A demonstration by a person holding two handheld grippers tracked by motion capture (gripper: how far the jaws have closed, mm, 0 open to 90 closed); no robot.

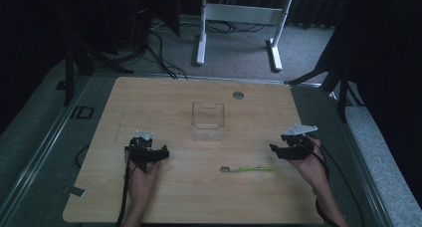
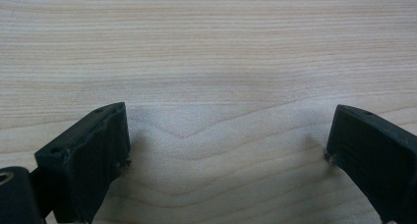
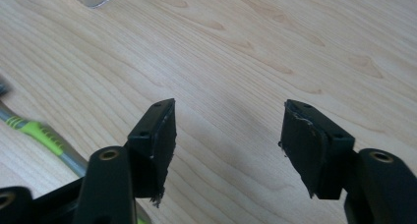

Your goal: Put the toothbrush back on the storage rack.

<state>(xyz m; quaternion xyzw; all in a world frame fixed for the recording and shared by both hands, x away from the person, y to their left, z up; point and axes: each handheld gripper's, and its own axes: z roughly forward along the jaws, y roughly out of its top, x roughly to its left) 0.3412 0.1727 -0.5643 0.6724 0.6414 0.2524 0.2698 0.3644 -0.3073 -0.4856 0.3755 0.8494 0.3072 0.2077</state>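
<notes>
On the wooden table (image 1: 149, 95), a clear plastic box (image 1: 208, 121) stands mid-table, and the green toothbrush (image 1: 247, 169) lies flat to its near right. It looks light, stiff and thin, so a pinch across the mid-handle seems best. The right gripper (image 1: 279, 151) sits just right of the handle end and the left gripper (image 1: 158, 155) far left, both with jaws apart and empty.

The high view looks forward and down from above the near edge of the table (image 1: 149, 97). The 2 gripper views sit low and close over the wood. High and right gripper views share the toothbrush (image 3: 42, 135).
</notes>
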